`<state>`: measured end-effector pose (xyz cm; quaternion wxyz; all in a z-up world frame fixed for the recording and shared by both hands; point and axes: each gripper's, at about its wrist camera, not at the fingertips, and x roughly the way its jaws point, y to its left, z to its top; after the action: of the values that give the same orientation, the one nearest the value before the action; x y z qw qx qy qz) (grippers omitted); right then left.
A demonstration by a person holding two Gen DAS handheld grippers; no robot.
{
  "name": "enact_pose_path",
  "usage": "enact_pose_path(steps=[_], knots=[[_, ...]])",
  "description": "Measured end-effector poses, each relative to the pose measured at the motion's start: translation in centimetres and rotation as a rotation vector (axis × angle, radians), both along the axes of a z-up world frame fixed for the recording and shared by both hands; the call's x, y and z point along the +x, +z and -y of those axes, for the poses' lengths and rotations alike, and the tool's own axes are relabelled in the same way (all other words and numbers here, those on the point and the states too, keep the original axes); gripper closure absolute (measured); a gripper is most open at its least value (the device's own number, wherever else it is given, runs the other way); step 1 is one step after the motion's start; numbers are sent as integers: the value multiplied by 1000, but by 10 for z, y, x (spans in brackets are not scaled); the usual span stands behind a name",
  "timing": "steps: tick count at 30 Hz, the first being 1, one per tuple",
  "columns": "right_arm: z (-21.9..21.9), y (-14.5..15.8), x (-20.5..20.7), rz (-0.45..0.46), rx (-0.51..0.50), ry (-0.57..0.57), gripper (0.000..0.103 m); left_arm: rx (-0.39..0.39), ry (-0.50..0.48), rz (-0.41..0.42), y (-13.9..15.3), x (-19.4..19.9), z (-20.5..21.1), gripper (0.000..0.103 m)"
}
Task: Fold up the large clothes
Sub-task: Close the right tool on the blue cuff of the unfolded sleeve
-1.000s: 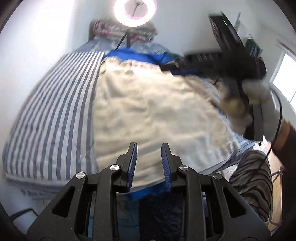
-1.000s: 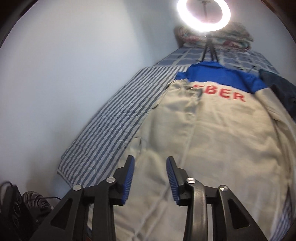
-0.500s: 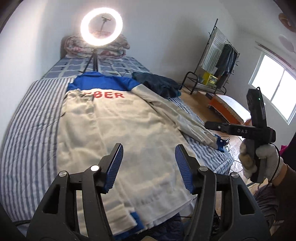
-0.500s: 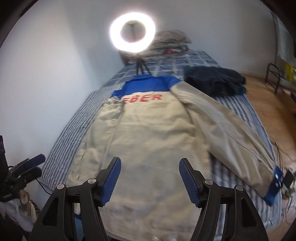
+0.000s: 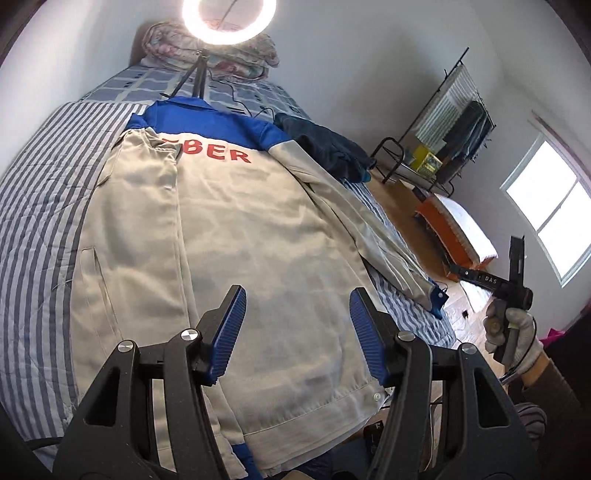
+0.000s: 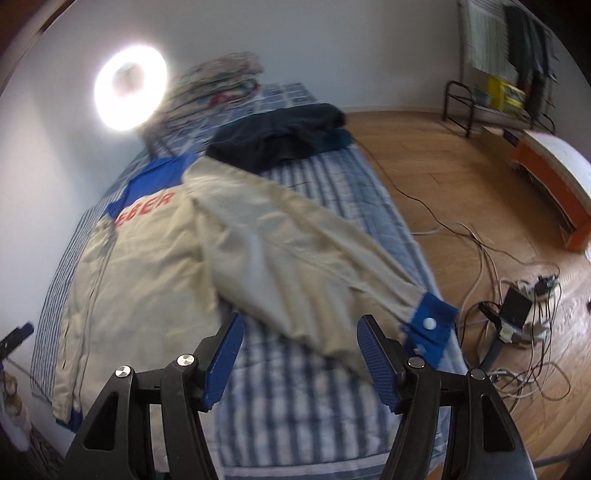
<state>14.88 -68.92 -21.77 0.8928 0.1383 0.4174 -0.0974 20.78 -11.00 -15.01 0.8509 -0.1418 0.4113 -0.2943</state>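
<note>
Jacket (image 5: 258, 236): large, beige body, blue yoke and collar, red lettering across the upper back. It lies back-up, spread along the striped bed (image 5: 33, 206), collar at the far end, hem at the near edge. Its left sleeve is folded in over the body on the left side. The right sleeve (image 6: 295, 258) lies stretched out diagonally to the right over the bed cover, and its blue cuff (image 6: 430, 326), which carries a white snap, sits at the bed's right edge.

Left gripper (image 5: 295, 332): jaws have just been opening and now stand wide apart, with nothing between the blue pads. It hangs over the near hem of the jacket, clear of the cloth.

Right gripper (image 6: 299, 354): jaws likewise have just been opening and are spread, nothing pinched. It points down toward the lower part of the outstretched sleeve, and the cuff lies just right of the right-hand finger. The right wrist view is motion-blurred, so I cannot tell contact with the fabric; the pads look clear of it. In the left wrist view the same tool appears at far right, off the bed, held by a gloved hand (image 5: 513, 332).

Surroundings: a lit ring light (image 5: 229, 18) on a tripod at the far end of the bed, and a folded quilt (image 5: 210, 51) behind it. A dark garment (image 6: 280, 136) lies heaped on the bed's far right, beside the jacket's shoulder. A clothes rack (image 5: 454, 125) stands by the far right wall. Cables (image 6: 517, 332) lie tangled on the wooden floor, right of the bed.
</note>
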Motion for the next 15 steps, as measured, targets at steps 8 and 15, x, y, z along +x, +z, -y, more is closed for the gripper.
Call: enact_pose_path(steps=[8, 15], knots=[[93, -36, -14, 25, 179, -233, 36, 61, -23, -15, -10, 2, 13, 43], [124, -72, -15, 8, 241, -319, 37, 81, -59, -34, -18, 4, 24, 43]])
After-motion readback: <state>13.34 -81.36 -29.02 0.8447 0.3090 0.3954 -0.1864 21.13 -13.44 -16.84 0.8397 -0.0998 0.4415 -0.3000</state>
